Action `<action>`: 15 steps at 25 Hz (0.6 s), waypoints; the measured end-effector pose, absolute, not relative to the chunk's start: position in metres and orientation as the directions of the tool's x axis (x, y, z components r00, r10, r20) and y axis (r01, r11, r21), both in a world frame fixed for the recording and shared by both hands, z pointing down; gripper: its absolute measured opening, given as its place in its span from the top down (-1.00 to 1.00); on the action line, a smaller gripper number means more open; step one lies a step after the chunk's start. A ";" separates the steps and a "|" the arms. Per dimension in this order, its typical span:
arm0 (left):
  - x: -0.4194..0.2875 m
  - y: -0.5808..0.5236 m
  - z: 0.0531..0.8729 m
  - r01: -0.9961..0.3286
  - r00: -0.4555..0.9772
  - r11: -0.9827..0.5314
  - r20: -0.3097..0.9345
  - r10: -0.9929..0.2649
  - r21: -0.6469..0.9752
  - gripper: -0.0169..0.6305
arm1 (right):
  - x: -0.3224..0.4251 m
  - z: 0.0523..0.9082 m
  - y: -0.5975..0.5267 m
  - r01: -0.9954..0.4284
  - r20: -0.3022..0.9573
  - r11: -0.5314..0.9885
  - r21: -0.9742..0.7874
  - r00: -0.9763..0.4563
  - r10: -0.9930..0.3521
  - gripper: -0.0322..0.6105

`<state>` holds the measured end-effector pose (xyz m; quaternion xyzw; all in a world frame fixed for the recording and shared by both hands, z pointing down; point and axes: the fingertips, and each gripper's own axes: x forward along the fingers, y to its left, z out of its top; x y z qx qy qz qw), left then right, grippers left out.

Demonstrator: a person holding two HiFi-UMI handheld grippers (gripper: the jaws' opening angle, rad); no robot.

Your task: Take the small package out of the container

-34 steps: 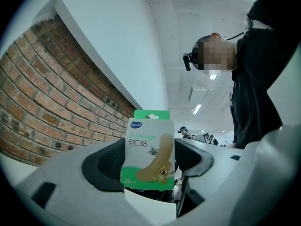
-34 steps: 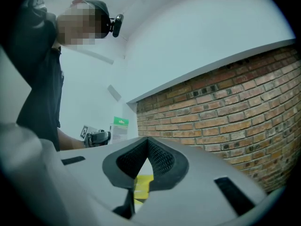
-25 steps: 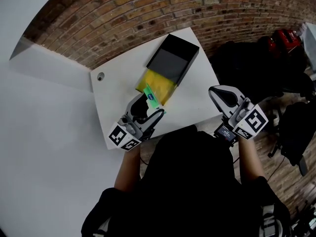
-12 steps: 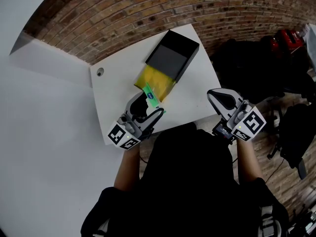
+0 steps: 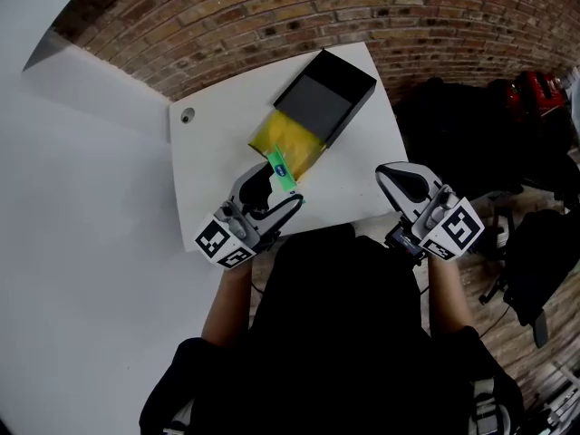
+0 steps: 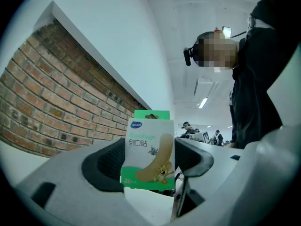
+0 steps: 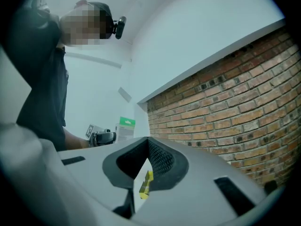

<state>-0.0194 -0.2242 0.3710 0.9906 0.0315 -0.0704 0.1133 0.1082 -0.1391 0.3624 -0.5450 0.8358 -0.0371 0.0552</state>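
Note:
A black box (image 5: 326, 102) lies open on the white table (image 5: 213, 166), with yellow wrapping (image 5: 288, 141) spilling from its near end. My left gripper (image 5: 272, 188) is shut on a small green and white bandage package (image 5: 282, 169), held upright just in front of the wrapping. In the left gripper view the package (image 6: 148, 147) stands between the two dark pads (image 6: 104, 166) of that gripper (image 6: 149, 166). My right gripper (image 5: 401, 179) hovers at the table's right edge, shut and holding nothing. Its own view shows the jaws of this gripper (image 7: 146, 160) together, and the package (image 7: 125, 126) far off to the left.
A round cable hole (image 5: 187, 115) sits in the table's far left corner. A brick wall (image 5: 299, 12) runs behind the table. Dark bags and chairs (image 5: 471, 125) stand on the floor to the right. The person's dark torso (image 5: 335, 333) hides the table's near edge.
The left gripper keeps its hold on the package near the yellow wrapping. The right gripper has drifted slightly left. The head view has shifted a little.

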 end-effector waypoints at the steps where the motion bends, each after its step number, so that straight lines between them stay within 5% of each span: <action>1: -0.020 -0.224 0.372 0.078 0.989 -0.972 -0.138 0.048 0.222 -0.05 | 0.107 0.362 -0.139 -0.904 -0.060 0.410 -0.123 -0.406 -0.912 0.88; 15: 0.003 -0.220 0.390 0.109 0.992 -0.958 -0.090 0.087 0.267 -0.05 | 0.110 0.376 -0.130 -0.889 -0.069 0.436 -0.142 -0.430 -0.900 0.89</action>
